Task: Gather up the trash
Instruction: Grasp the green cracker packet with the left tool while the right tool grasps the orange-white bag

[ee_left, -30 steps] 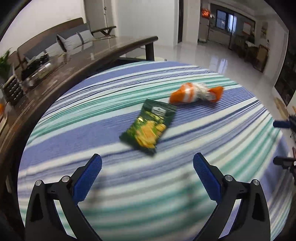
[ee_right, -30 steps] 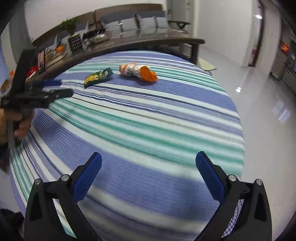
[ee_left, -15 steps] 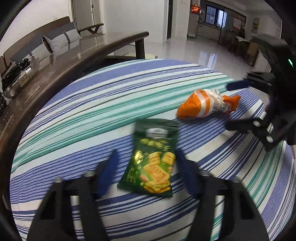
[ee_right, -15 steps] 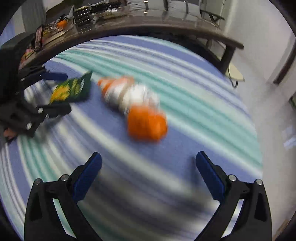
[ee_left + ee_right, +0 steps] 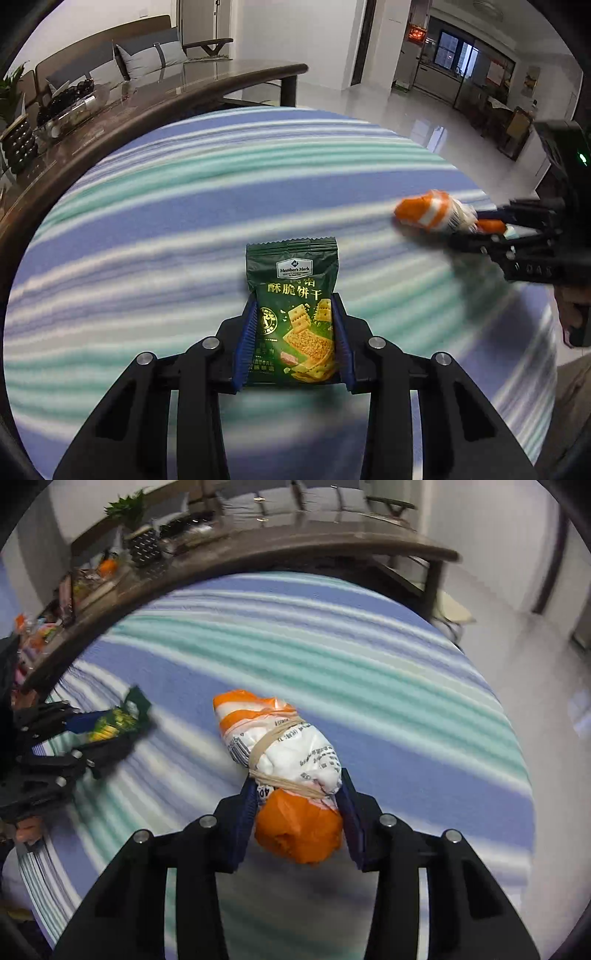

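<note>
**Both claws closing on trash over striped cloth**

Striped blue-green-white cloth [image 5: 155, 229] covers the whole surface under both claws; it runs ahead of them to a dark wooden counter [image 5: 155, 107] at the far edge. That counter carries clutter, too blurred to name, plus a potted plant [image 5: 127, 506] seen far ahead-left of the right claw. Glossy white floor [image 5: 369, 107] lies beyond the cloth.

Left claw [image 5: 293, 341]: jaws closing, blue pads pressed against both side edges of a green cracker packet [image 5: 293, 295]. The packet's lower half sits between the pads; its top, with the crimped seal and white logo, sticks out ahead of the fingertips. It stands flat-faced toward the camera. Whether it is off the cloth, cannot tell.

Right claw [image 5: 297, 812]: jaws closing, pads on either side of an orange-and-white wrapped bundle [image 5: 280, 746] bound with rubber bands. Its orange end sits between the pads, and the white middle and striped far end reach out ahead and slightly left of the claw.

From the left wrist view the right claw [image 5: 480, 230] is off to the right, gripping the bundle [image 5: 424, 212]. From the right wrist view the left claw [image 5: 85, 731] is off to the left with the packet [image 5: 118, 720] in it. A hand [image 5: 572, 306] shows behind the right claw, partly hidden.
</note>
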Demonstrator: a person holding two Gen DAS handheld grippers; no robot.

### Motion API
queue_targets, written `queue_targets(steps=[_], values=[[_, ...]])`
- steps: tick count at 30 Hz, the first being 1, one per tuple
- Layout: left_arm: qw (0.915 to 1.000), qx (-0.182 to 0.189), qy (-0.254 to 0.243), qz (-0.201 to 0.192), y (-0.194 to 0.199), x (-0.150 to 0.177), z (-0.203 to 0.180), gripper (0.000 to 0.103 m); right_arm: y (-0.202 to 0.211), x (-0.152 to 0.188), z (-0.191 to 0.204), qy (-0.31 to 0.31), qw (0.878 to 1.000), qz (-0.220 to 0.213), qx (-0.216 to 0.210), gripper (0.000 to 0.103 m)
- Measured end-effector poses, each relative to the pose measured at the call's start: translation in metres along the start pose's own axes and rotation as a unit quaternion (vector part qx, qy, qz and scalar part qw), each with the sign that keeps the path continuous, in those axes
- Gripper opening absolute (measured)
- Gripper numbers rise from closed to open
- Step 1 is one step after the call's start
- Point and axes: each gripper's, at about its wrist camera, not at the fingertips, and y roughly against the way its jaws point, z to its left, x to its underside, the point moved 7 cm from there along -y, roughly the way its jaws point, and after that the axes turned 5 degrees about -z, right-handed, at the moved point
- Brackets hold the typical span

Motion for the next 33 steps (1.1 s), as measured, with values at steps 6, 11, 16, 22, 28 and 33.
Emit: queue_targets(steps=[6, 11, 16, 22, 28, 33], values=[[0.9998, -0.009, -0.02, 0.0, 0.02, 0.036, -0.038, 0.039, 0.04, 0.073, 0.022, -0.024, 0.999, -0.002, 0.025, 0.042], [0.9993, 0.001, -0.035, 0.008, 0.025, 0.044, -0.046, 0.064, 0.052, 0.091, 0.038, -0.038, 0.999, -0.006, -0.002, 0.058], [0.9985, 0.001, -0.051, 0.017, 0.024, 0.045, -0.045, 0.064, 0.058, 0.081, 0.05, 0.011, 1.0, 0.005, -0.017, 0.072], [0.9982, -0.002, -0.057, 0.018, 0.021, 0.042, -0.038, 0.062, 0.052, 0.058, 0.054, 0.077, 0.997, 0.015, -0.001, 0.085], [0.9985, -0.007, -0.054, 0.012, 0.025, 0.04, -0.037, 0.036, 0.047, 0.061, 0.052, 0.077, 0.995, 0.051, -0.023, 0.05], [0.9992, 0.011, -0.039, 0.001, 0.037, 0.038, -0.055, 0.035, 0.077, 0.068, 0.05, 0.018, 0.998, 0.001, -0.052, 0.05]])
